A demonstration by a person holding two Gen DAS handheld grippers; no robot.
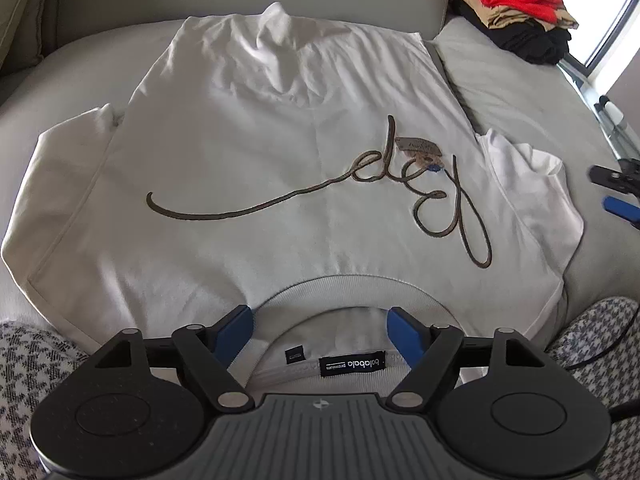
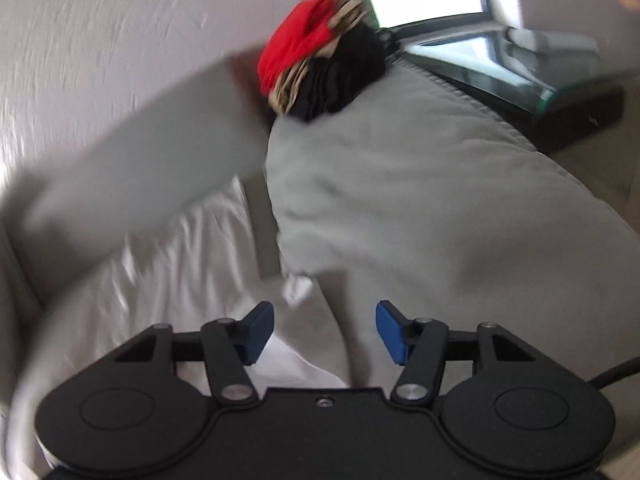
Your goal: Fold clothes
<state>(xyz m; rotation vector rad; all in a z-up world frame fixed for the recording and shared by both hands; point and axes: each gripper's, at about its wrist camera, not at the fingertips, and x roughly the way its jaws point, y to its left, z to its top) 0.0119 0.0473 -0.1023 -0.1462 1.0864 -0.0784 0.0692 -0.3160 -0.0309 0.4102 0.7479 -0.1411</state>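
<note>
A white T-shirt point(image 1: 280, 152) lies spread flat, front up, on the grey cushion of a sofa point(image 1: 520, 92), its collar point(image 1: 320, 304) nearest and its hem against the sofa's back at the far side. Brown looping script point(image 1: 320, 196) runs across the chest, and a small brown hang tag point(image 1: 418, 150) lies on the lettering. Both short sleeves lie out to the sides, the right one rumpled. The left gripper point(image 1: 320, 330) hangs just over the collar, its blue fingers point(image 1: 236, 334) spread wide on either side of the neck opening, gripping nothing; the black neck label point(image 1: 350, 365) shows between them. Over at the far right corner of the cushion sits a pile of folded clothes point(image 1: 516, 12): red on top, tan beneath, black at the bottom. The right wrist view is smeared with motion. The right gripper point(image 2: 325, 330) sits above the right edge of the shirt point(image 2: 180, 264), jaws apart with only cloth showing in the gap below and nothing pinched between the pads; one blue finger point(image 2: 392, 330) stands over grey cushion point(image 2: 440, 208). A small white scrap of fabric point(image 2: 297, 290) pokes up just beyond the fingers. Houndstooth fabric point(image 1: 36, 360) shows at both near corners of the left wrist view.
</note>
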